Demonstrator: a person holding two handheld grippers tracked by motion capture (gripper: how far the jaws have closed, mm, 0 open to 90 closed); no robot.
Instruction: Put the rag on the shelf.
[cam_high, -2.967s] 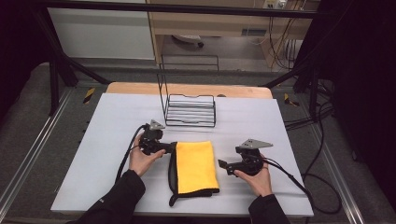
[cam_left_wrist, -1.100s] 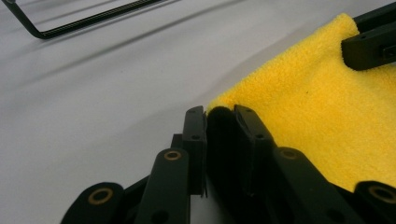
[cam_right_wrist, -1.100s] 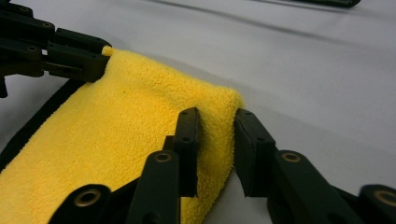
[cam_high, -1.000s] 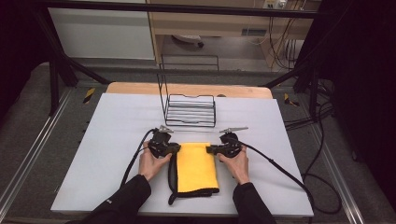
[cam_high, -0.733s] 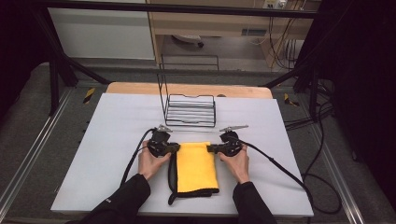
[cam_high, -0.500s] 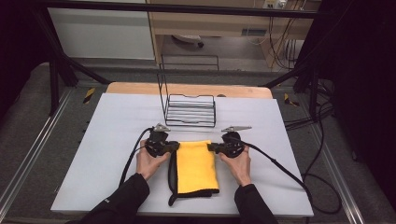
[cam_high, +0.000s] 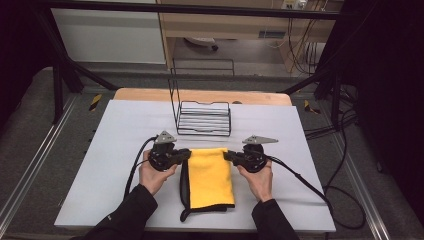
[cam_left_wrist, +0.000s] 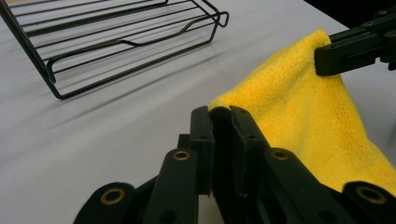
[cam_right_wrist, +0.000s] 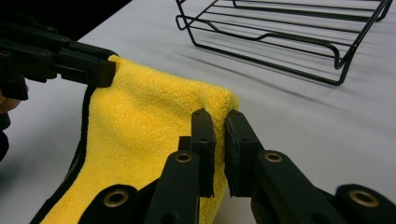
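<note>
**Gripping both far corners of the yellow cloth**

Lying on the white table (cam_high: 100, 150), just on the person's side of the wire rack (cam_high: 204, 119), is a yellow cloth (cam_high: 210, 176) with a dark border along its left and near edges. The left gripper (cam_high: 184, 154) sits at the cloth's far left corner, the one nearer the rack, with its jaws pressed together on the fabric; in the left gripper view the yellow edge is pinched between them. The right gripper (cam_high: 227, 156) is at the far right corner, its jaws likewise clamped on a fold of the cloth, as the right gripper view shows. Both pinched corners are raised slightly off the table while the rest of the cloth trails away from the rack towards the person. A hand holds each gripper, just beside the cloth's long edges.
</note>
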